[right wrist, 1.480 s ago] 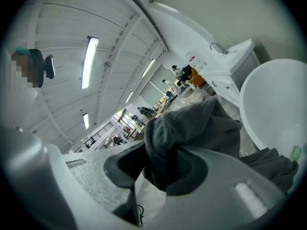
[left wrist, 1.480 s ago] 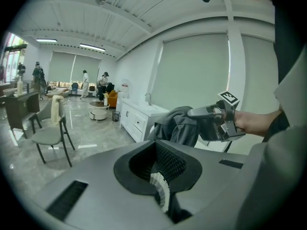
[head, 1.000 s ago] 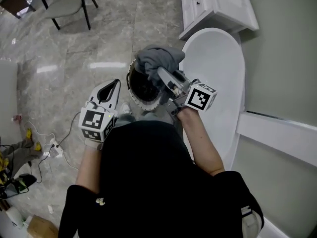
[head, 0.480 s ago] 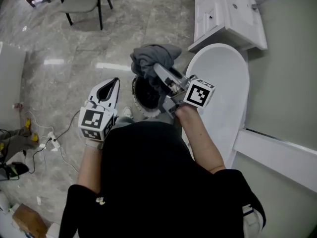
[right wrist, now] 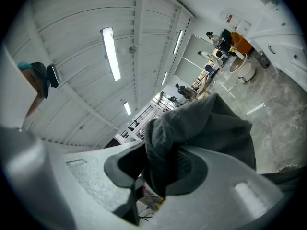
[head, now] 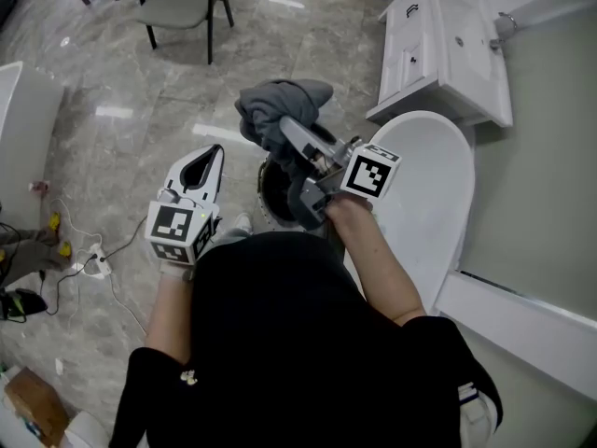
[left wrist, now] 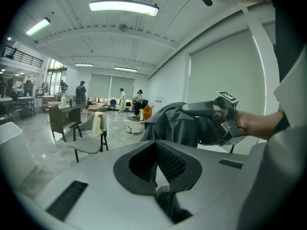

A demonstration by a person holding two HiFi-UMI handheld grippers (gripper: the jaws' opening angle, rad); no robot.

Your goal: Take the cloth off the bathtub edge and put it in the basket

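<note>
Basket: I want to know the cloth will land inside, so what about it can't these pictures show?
Head view: the right gripper and the cloth cover most of the basket; its inside is too dark.
Left gripper view: the left gripper fills the lower picture; no basket shows.

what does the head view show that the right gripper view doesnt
Only the head view: the left gripper held off to the side, the chair and the bathtub.
Only the right gripper view: a close look at the jaws pinched on a fold of fabric, plus the ceiling lights.
Both: the grey cloth bunched in the right gripper, and marble floor.
</note>
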